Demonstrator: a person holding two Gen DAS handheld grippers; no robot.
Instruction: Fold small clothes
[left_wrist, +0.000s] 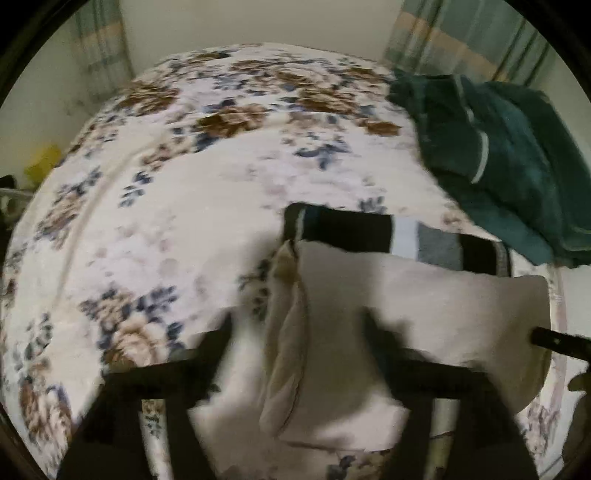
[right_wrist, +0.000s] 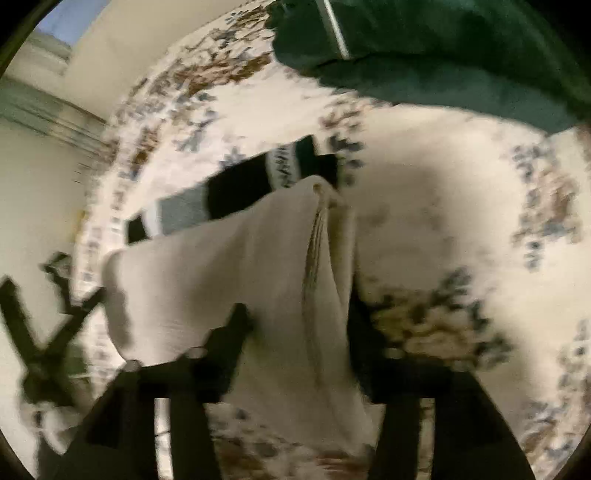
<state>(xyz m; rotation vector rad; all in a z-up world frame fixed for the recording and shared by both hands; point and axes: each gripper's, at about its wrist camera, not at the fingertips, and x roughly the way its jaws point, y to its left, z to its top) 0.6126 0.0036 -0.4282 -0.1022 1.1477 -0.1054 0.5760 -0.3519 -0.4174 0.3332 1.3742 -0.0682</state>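
Observation:
A small cream garment (left_wrist: 369, 295) hangs between my two grippers above the flowered bedspread (left_wrist: 184, 206). Its far part, banded black, white and grey (left_wrist: 369, 230), lies on the bed. My left gripper (left_wrist: 299, 325) has its fingers wide apart, with the cloth's left fold between them; the grip point is blurred. My right gripper (right_wrist: 299, 314) has the cream garment (right_wrist: 229, 266) draped between its fingers, its folded edge (right_wrist: 321, 236) running up the middle. The right gripper's tip shows at the right of the left wrist view (left_wrist: 554, 341).
A heap of dark green clothing with a pale stripe (left_wrist: 509, 155) lies on the bed's far right, also at the top of the right wrist view (right_wrist: 443, 48). Curtains (left_wrist: 461, 40) hang behind. A yellow object (left_wrist: 44, 166) sits off the left side.

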